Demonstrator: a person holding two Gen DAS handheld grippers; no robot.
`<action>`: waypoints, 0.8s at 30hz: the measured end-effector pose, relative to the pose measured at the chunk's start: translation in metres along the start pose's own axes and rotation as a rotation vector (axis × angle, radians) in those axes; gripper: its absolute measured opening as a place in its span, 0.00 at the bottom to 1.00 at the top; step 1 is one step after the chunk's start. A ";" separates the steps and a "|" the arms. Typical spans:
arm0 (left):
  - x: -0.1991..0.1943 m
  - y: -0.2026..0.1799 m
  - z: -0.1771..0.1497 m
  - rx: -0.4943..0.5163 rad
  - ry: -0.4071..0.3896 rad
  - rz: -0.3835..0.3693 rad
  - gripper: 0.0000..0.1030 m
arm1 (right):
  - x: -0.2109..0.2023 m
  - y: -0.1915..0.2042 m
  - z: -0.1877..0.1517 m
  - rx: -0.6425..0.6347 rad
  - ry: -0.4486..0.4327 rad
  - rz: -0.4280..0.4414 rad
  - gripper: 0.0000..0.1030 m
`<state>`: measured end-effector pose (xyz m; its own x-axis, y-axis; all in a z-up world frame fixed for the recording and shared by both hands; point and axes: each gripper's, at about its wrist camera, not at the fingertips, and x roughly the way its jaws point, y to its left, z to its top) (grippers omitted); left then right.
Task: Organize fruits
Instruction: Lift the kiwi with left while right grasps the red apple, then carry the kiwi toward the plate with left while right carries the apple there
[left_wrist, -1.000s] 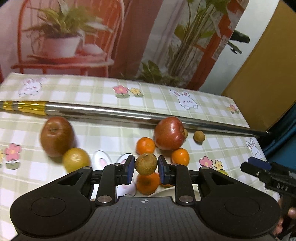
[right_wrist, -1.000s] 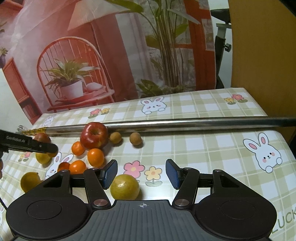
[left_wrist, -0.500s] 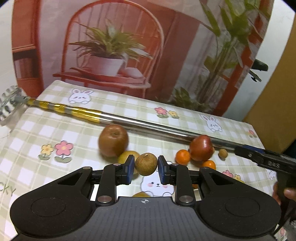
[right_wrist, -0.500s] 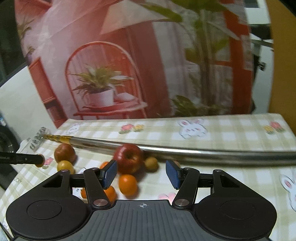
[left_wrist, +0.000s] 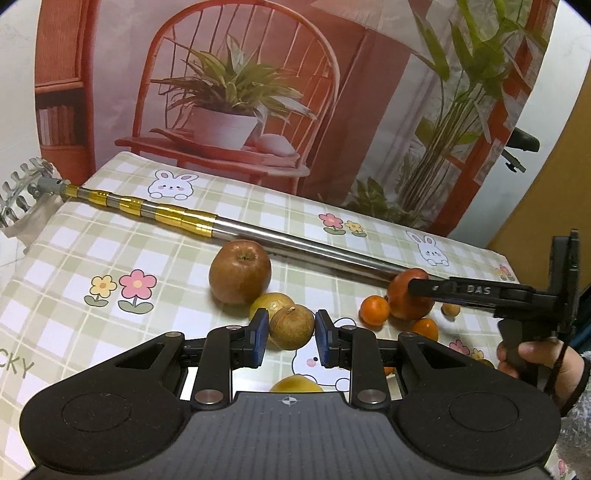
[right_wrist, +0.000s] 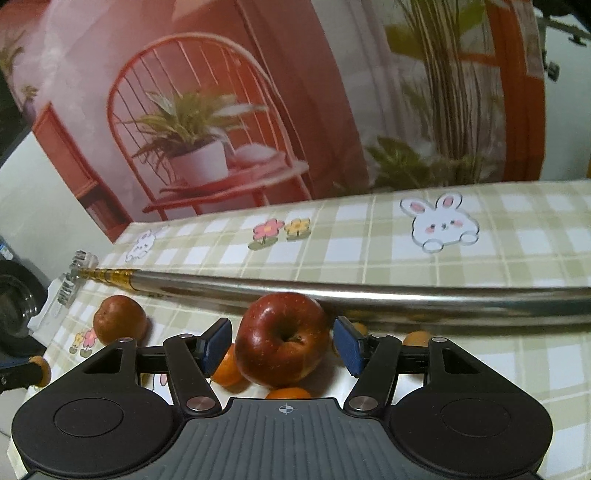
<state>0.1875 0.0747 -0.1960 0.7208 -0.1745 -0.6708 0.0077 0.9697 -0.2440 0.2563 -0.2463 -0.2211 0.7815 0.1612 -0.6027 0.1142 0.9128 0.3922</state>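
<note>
The left gripper (left_wrist: 288, 337) pinches a small brown fruit (left_wrist: 291, 327) clear of the pole (left_wrist: 280, 240), while the right gripper (right_wrist: 282, 345), jaws just widening, straddles the red apple (right_wrist: 282, 341) beside the pole, seemingly to grab it.

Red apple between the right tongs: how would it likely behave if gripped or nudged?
The red apple looks round and glossy, so it could slip between the flat pads unless gripped near its widest part. Nudged, it would probably roll, though the metal pole right behind it should stop it. It looks heavier than the small oranges beside it.
</note>
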 end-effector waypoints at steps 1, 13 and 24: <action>0.001 0.000 -0.001 -0.001 0.001 -0.004 0.28 | 0.003 0.001 -0.001 0.004 0.009 0.001 0.56; 0.006 0.000 -0.008 -0.011 0.019 -0.033 0.28 | 0.025 0.021 -0.003 -0.003 0.040 -0.105 0.59; -0.004 -0.004 -0.012 -0.001 0.016 -0.082 0.28 | 0.023 0.031 -0.009 0.008 0.048 -0.151 0.56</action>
<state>0.1758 0.0699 -0.2010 0.7068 -0.2558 -0.6596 0.0654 0.9520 -0.2990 0.2720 -0.2107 -0.2286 0.7245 0.0403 -0.6881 0.2334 0.9249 0.3000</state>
